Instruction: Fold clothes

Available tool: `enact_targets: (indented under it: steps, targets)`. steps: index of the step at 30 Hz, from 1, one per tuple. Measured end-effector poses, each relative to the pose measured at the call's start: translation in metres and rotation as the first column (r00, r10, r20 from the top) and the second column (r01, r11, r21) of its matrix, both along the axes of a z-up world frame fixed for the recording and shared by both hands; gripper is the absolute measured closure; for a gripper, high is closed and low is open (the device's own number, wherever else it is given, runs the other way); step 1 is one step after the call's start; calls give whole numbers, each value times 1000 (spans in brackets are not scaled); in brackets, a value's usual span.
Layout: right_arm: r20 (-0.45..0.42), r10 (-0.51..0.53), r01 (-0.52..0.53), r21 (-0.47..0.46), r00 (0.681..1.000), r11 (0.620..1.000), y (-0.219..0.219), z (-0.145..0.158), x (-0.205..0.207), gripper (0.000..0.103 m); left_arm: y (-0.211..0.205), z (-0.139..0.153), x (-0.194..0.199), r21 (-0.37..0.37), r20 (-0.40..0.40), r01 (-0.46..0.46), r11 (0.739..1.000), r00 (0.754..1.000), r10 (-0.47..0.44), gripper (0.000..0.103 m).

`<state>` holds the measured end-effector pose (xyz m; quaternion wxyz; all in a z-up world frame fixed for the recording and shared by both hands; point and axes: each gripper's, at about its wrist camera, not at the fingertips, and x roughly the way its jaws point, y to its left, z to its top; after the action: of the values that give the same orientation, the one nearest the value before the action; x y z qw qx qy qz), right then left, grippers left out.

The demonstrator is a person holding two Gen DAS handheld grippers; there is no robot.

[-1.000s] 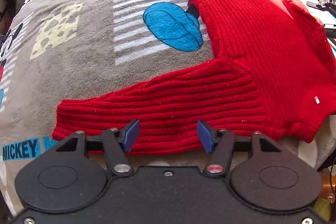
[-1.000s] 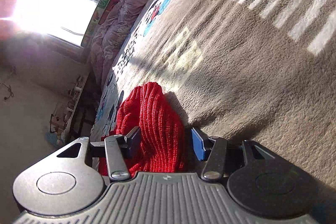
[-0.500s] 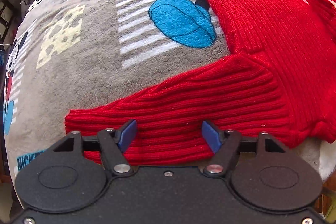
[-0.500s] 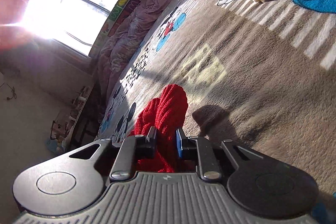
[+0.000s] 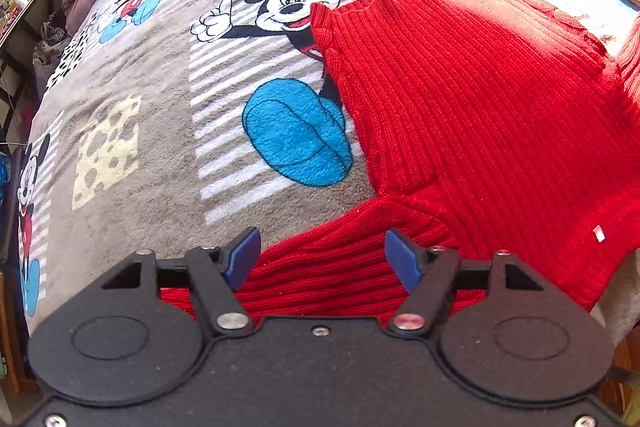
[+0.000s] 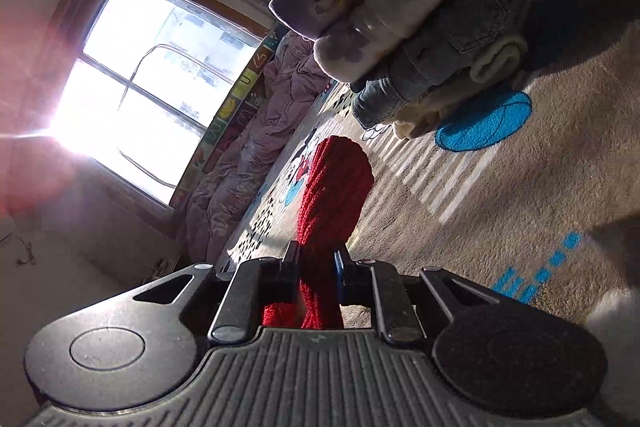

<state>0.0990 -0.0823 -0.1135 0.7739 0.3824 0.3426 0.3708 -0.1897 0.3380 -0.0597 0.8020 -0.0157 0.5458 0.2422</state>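
Observation:
A red ribbed sweater (image 5: pixel 480 115) lies spread on a Mickey Mouse blanket (image 5: pixel 132 99), its sleeve (image 5: pixel 340 267) running left along the near edge. My left gripper (image 5: pixel 322 259) is open, its blue pads just above the sleeve. My right gripper (image 6: pixel 316 263) is shut on the sleeve's cuff end (image 6: pixel 332 187), which stands up bunched between the fingers, lifted off the blanket (image 6: pixel 520 227).
A stack of folded clothes (image 6: pixel 420 39) sits on the bed beyond the right gripper. A purple quilt (image 6: pixel 248 155) lies under the bright window (image 6: pixel 152 87). A dark shelf (image 5: pixel 16 27) stands left of the bed; the bed edge drops off at near right.
My right gripper closed on the cuff and lifted it, swinging toward the clothes stack. My left gripper moved forward along the sleeve toward the sweater body, still open.

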Motion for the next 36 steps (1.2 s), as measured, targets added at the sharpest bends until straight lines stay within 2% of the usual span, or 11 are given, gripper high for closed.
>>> enact_targets:
  steps: [5, 6, 8, 11, 14, 18, 22, 26, 28, 32, 36]
  targets:
    - [-7, -65, 65, -7, 998, 998, -39, -13, -12, 86, -8, 2, 4, 18, -5, 21, 1000, 1000, -21, 32]
    - [-11, -86, 85, -19, 996, 996, -47, -19, -14, 92, -9, 3, 5, 21, -5, 23, 1000, 1000, -23, 32]
    - [-85, -119, 121, 14, 989, 993, -59, -31, -9, 93, -11, 4, 6, 26, -6, 27, 999, 1000, -27, 32]
    - [-64, -140, 138, -44, 988, 990, -59, -27, -3, 92, -14, 6, 8, 33, -7, 32, 999, 999, -32, 32]
    - [-70, -124, 117, -88, 990, 989, -52, -31, 1, 86, -19, 10, 12, 40, 3, 48, 998, 999, -48, 32]
    - [-114, -89, 74, -126, 989, 989, -40, -42, 7, 48, -28, 17, 23, 43, 27, 71, 997, 997, -72, 32]
    - [-159, -56, 30, -162, 986, 986, -27, -53, 14, 44, -42, 19, 36, 51, 33, 111, 992, 993, -113, 32]
    - [-107, -59, 38, -184, 993, 982, -15, -59, 19, 55, -57, 24, 54, 58, 61, 150, 987, 986, -153, 32]
    - [-127, -69, 48, -165, 989, 985, -13, -66, 23, 91, -62, 26, 66, 61, 88, 160, 985, 982, -164, 33]
    - [-199, -123, 120, -29, 972, 992, -31, -76, 22, 92, -66, 24, 96, 57, 164, 167, 984, 971, -174, 44]
    - [-115, -119, 112, -63, 986, 992, -28, -65, 14, 92, -82, 3, 139, -5, 206, 260, 966, 945, -254, 70]
